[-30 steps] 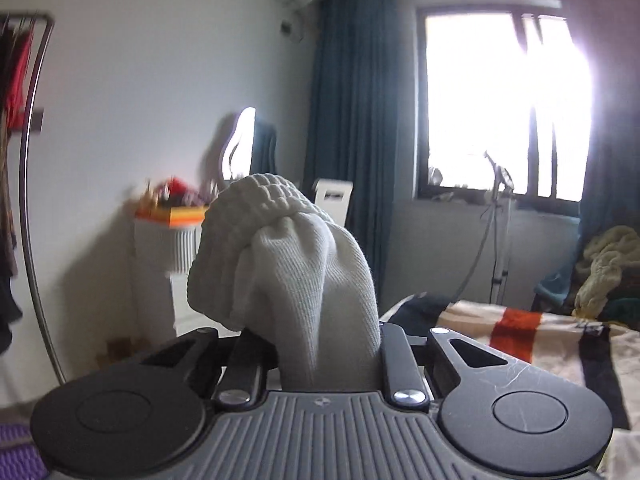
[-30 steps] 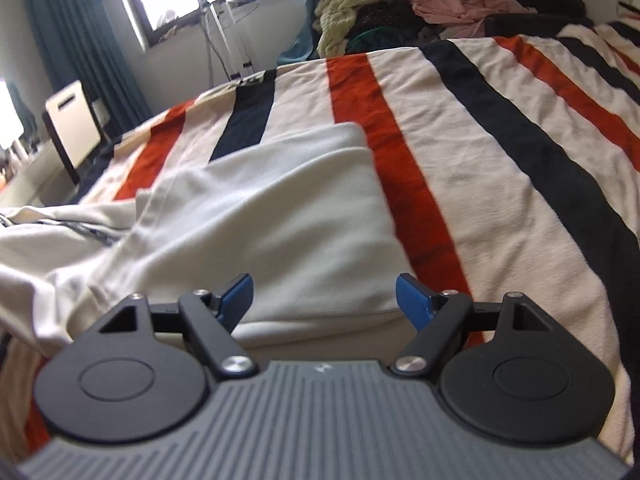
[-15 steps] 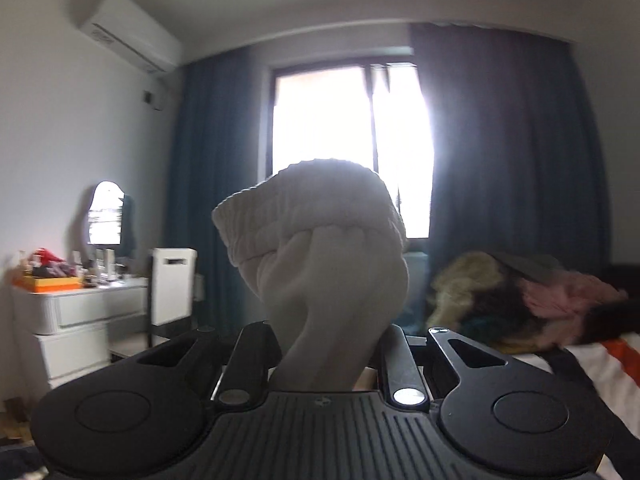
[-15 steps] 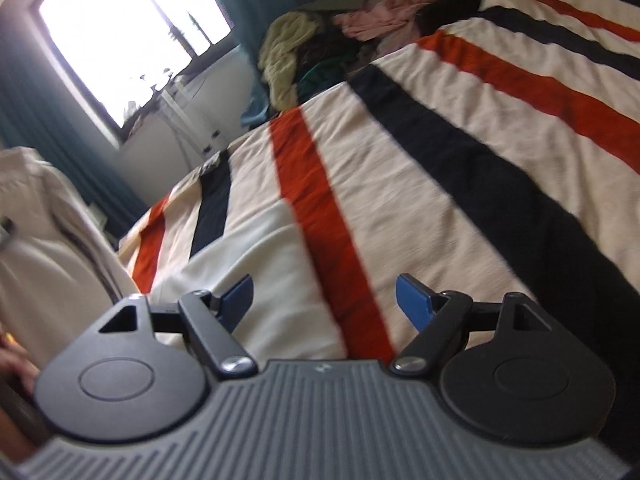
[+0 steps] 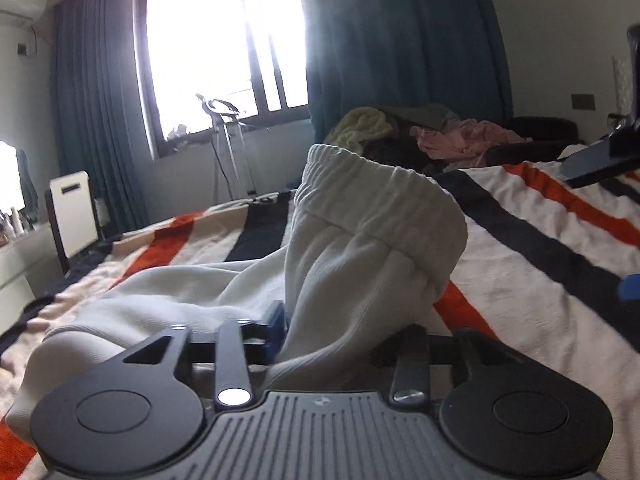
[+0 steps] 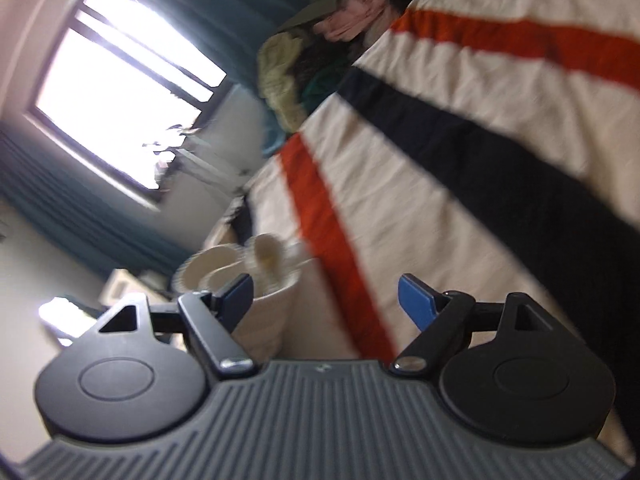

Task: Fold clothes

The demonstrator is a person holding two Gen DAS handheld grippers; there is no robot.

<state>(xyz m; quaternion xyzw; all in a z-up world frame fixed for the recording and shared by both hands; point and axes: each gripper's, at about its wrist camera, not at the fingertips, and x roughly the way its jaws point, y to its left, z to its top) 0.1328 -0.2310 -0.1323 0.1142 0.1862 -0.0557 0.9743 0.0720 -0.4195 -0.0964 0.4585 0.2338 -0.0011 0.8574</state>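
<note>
My left gripper (image 5: 340, 332) is shut on the ribbed cuff end of a white sweatshirt (image 5: 360, 248), which bunches up between the fingers. The rest of the garment (image 5: 168, 300) lies on the striped bed to the left. My right gripper (image 6: 326, 300) is open and empty, tilted, above the striped bedspread (image 6: 440, 160). The white garment (image 6: 260, 280) shows blurred just past its left finger. The right gripper's edge (image 5: 600, 160) shows at the right of the left wrist view.
A pile of mixed clothes (image 5: 420, 132) sits at the far end of the bed below the window (image 5: 224, 40). Blue curtains (image 5: 400, 40) hang beside it. A white chair (image 5: 72, 212) and dresser stand to the left of the bed.
My left gripper has swung from facing the wall and window down toward the bed, still holding the cuff. My right gripper has lifted off the garment and rolled sideways.
</note>
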